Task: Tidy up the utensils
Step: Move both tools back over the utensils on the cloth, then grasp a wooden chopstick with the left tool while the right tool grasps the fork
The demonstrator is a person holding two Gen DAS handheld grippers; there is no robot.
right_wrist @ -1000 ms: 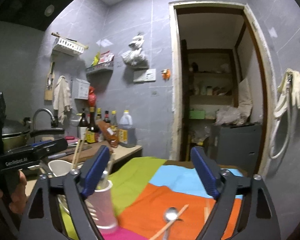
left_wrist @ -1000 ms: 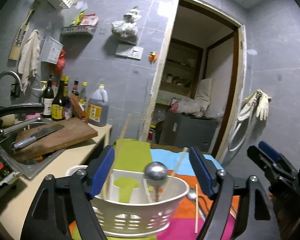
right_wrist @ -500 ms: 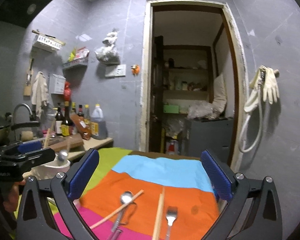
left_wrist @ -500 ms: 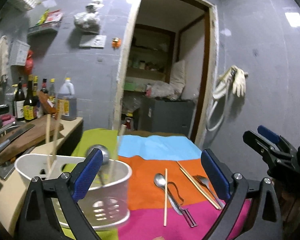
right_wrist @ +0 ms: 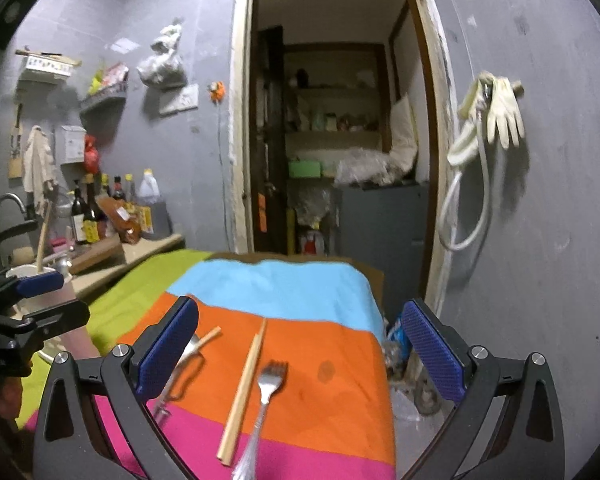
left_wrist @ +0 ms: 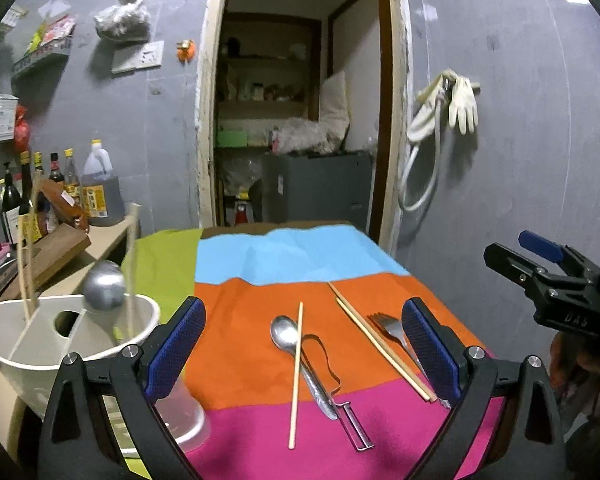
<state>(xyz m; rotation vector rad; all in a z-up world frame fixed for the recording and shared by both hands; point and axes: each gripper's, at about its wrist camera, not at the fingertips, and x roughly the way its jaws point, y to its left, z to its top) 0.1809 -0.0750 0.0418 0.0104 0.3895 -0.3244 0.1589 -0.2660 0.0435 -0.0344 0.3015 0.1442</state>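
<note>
While both claws, left claw (left_wrist: pixel 300 344) and right claw (right_wrist: pixel 296 350), stood spread and empty after just opening, loose cutlery awaited pickup; the fork (right_wrist: pixel 270 384) near the desk's right edge looked the likeliest next grab.

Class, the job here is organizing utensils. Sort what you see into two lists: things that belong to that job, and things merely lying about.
Belongs to the job:
- spoon
- fork
- single chopstick
- chopstick pair
- peeler
- white utensil holder

Just lying about:
- sauce bottles
- cutting board
- rubber gloves
- striped cloth
</note>
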